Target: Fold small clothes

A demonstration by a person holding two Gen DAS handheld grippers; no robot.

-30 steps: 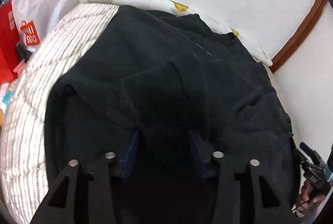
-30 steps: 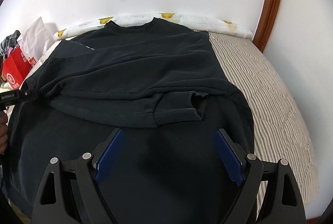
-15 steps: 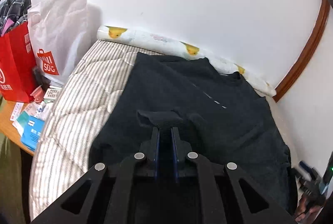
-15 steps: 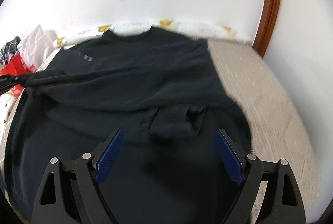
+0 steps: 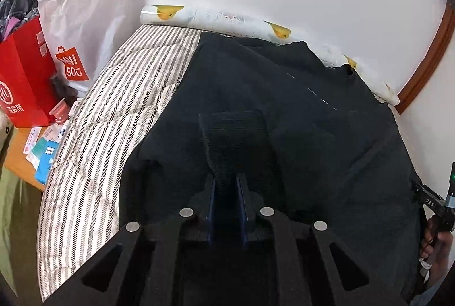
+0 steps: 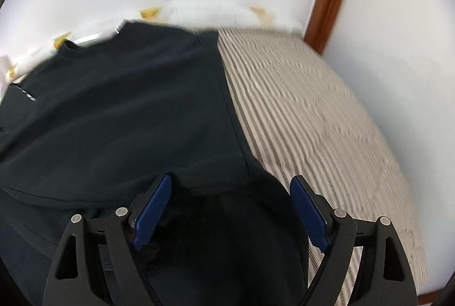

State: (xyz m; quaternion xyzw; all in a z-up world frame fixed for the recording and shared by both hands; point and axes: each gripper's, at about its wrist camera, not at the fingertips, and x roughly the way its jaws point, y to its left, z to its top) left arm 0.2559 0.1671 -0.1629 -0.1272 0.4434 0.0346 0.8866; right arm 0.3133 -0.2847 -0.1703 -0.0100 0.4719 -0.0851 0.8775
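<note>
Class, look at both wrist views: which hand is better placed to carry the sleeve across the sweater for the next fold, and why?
Left. Its tongs are shut on the ribbed cuff of the black sweater. The right tongs are open over the cloth near the striped bedcover, gripping nothing.

Far to the left of my left gripper, a white shopping bag (image 5: 82, 30) bears a red bag-shaped logo reading "MINISO", partly creased. Beside it, a red paper bag (image 5: 24, 72) carries white Chinese characters too small for me to read. At far right, the other gripper's black part (image 5: 430, 202) shows small letters, "DAS".
</note>
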